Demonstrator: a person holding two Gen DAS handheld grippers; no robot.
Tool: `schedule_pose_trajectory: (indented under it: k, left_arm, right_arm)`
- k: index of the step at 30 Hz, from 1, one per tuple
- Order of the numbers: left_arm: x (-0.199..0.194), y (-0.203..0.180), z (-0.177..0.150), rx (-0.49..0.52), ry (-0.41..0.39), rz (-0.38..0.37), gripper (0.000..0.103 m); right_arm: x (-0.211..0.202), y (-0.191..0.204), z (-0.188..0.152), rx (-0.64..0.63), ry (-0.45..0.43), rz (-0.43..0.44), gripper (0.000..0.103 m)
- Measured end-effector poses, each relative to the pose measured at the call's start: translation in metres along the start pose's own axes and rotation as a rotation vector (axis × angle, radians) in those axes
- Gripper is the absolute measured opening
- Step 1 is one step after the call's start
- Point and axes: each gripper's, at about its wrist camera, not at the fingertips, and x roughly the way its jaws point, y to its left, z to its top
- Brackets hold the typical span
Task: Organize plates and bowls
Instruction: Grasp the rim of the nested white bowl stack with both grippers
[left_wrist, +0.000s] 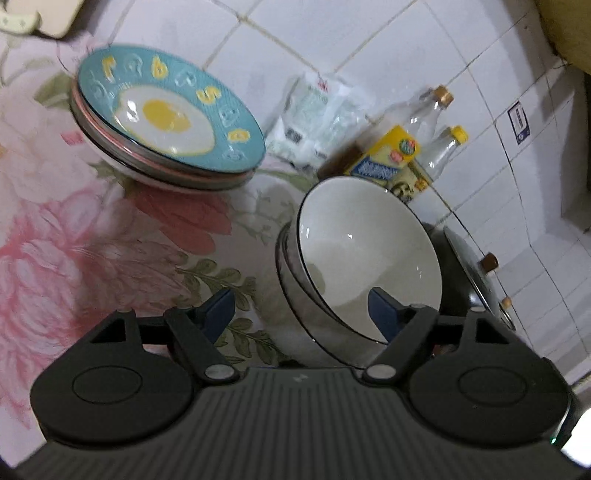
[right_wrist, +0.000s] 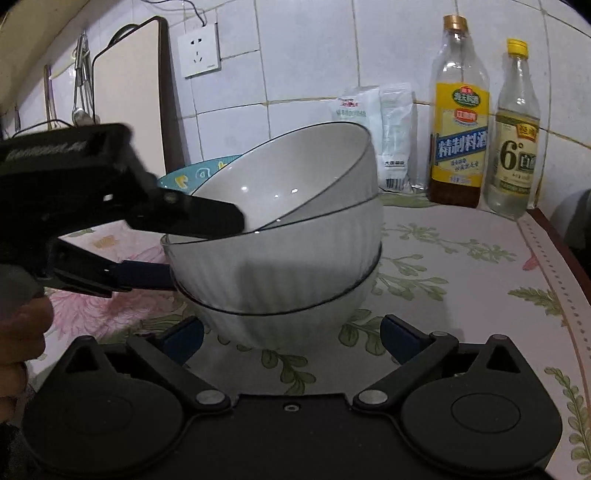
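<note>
Bowls (left_wrist: 369, 258) are seen stacked on the flowered desk (left_wrist: 74, 240) in the left wrist view, the top one tilted. The left hand-held gripper (left_wrist: 301, 308) is held wide, one blue finger inside the top bowl's rim, the other outside the stack; no pad is seen pressing. A stack of plates (left_wrist: 170, 122) lies up and left of the bowls, apart from them.

In the right wrist view, the right hand-held gripper (right_wrist: 291, 338) is spread wide just before the lowest bowl (right_wrist: 288, 325), nothing between its fingers. Two bottles (right_wrist: 458, 110) are set right of the bowls, against the tiled wall.
</note>
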Motion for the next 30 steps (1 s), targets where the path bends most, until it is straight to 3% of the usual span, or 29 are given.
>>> schedule_pose_trajectory:
  k: [8, 10, 12, 17, 30]
  left_arm:
    - [0.014, 0.011, 0.003, -0.053, 0.031, -0.019, 0.074]
    - [0.014, 0.013, 0.004, -0.061, 0.018, -0.023, 0.07]
    - [0.014, 0.013, 0.005, -0.052, 0.014, -0.021, 0.059]
    - [0.02, 0.013, 0.004, -0.051, 0.017, -0.032, 0.05]
    - [0.012, 0.009, -0.001, 0.003, 0.063, -0.026, 0.048]
  right_arm:
    - [0.007, 0.007, 0.002, -0.07, 0.004, -0.017, 0.103]
    - [0.007, 0.009, 0.002, -0.086, -0.003, -0.015, 0.103]
    - [0.007, 0.009, 0.003, -0.087, -0.007, -0.004, 0.103]
    - [0.01, 0.006, 0.008, -0.073, 0.008, 0.021, 0.103]
    - [0.002, 0.012, 0.007, -0.065, 0.026, 0.041, 0.103]
